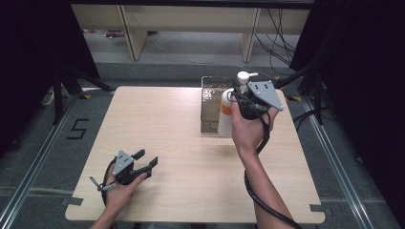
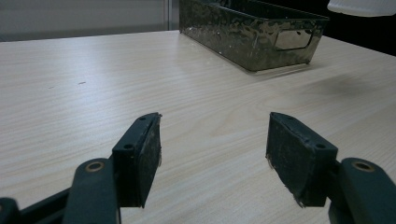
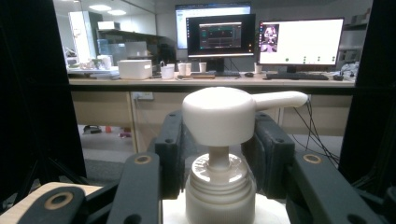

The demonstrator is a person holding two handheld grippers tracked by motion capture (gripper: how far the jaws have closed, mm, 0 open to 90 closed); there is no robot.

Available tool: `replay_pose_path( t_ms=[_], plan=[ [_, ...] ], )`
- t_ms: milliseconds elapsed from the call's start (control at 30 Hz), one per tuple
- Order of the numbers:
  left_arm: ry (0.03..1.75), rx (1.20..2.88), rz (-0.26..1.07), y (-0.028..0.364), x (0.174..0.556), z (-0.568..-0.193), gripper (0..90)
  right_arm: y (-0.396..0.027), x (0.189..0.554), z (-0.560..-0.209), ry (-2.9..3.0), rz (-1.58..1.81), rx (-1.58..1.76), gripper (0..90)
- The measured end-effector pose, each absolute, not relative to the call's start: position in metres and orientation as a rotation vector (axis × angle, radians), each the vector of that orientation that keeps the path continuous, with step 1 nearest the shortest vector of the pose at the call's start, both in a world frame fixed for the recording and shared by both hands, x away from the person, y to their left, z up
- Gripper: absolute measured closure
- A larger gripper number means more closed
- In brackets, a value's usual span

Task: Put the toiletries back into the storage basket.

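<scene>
The right gripper (image 1: 242,106) pinches a white plastic pump bottle with an orange label (image 1: 226,112) high up at the neck, one black jaw on each side just under the white pump head (image 3: 219,114), and holds it upright above the light wooden table (image 1: 181,157), just in front of and beside the near end of the dark hammered-metal rectangular bin (image 1: 210,102) at the far right of the tabletop. The work in hand looks like carrying the bottle to that bin, and doing it well probably means keeping the bottle vertical so it does not swing below the neck grip, lifting its base clear of the bin's near rim before moving it over the opening, then lowering it straight and letting go only once the base rests. The spout (image 3: 280,99) sticks out to one side and could catch a wall, so it is best turned along the bin's length. The bin sits close to the table's far edge, so a nudge away is to be avoided. The left gripper (image 1: 145,161) rests low near the front left corner with its jaws spread on nothing, well apart from the bin (image 2: 252,37), and the broad middle of the table lies open between them.
</scene>
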State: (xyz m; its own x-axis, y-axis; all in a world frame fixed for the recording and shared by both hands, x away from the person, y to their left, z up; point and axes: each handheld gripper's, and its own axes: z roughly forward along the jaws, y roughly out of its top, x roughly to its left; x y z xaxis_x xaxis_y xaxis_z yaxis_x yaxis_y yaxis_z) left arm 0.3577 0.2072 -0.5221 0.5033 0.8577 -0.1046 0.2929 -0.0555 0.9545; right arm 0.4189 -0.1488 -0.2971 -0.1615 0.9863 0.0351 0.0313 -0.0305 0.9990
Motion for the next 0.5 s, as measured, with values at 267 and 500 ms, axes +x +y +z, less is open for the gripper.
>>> replay_pose_path(
  t_ms=[267, 500],
  plan=[
    [1.006, 1.615, 0.622, 0.207, 0.358, -0.522, 35.0, -0.147, 0.425, -0.295, 1.318, 1.337, 1.158, 60.5],
    [1.007, 1.614, 0.622, 0.207, 0.358, -0.522, 35.0, -0.147, 0.431, -0.295, 1.318, 1.331, 1.172, 60.5]
  ],
)
